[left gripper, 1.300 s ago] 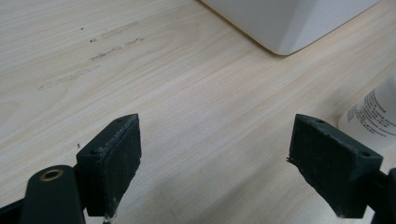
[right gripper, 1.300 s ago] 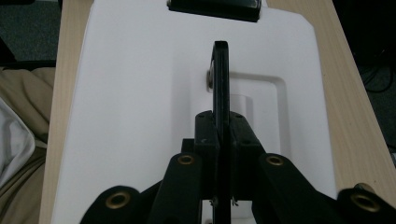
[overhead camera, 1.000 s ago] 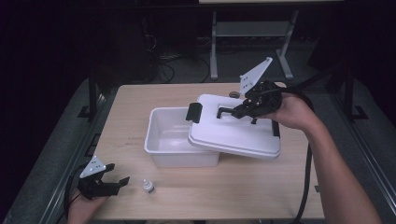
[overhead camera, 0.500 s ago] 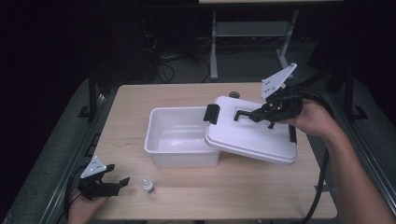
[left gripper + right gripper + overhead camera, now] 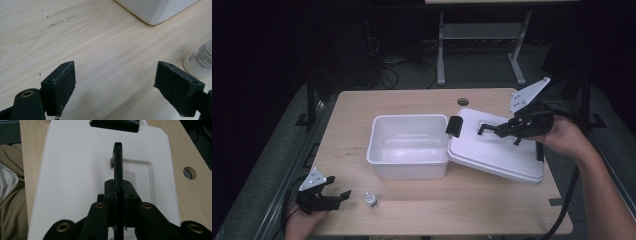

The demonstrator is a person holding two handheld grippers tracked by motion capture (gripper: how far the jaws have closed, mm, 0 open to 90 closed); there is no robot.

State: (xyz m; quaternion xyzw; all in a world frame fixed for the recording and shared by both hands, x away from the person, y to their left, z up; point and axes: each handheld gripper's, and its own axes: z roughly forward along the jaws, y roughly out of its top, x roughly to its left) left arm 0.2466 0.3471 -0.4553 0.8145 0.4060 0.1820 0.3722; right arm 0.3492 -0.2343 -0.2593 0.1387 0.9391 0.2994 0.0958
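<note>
A white lid with black clips hangs tilted just right of the open white box, its left edge against the box's right rim. My right gripper is shut on the lid's black handle, which stands upright between the pads in the right gripper view above the lid. My left gripper rests near the table's front left corner, jaws wide apart with bare wood between the pads. A small white bottle stands just right of it, and the bottle reaches the frame's edge in the left gripper view.
The box is empty inside. The wooden table has a round cable hole at its back edge. A corner of the box shows ahead of the left jaws. A metal stand is on the floor beyond the table.
My right gripper has carried the lid off the box to the right and lowered it, leaving the box uncovered. The left gripper and the bottle have stayed put.
</note>
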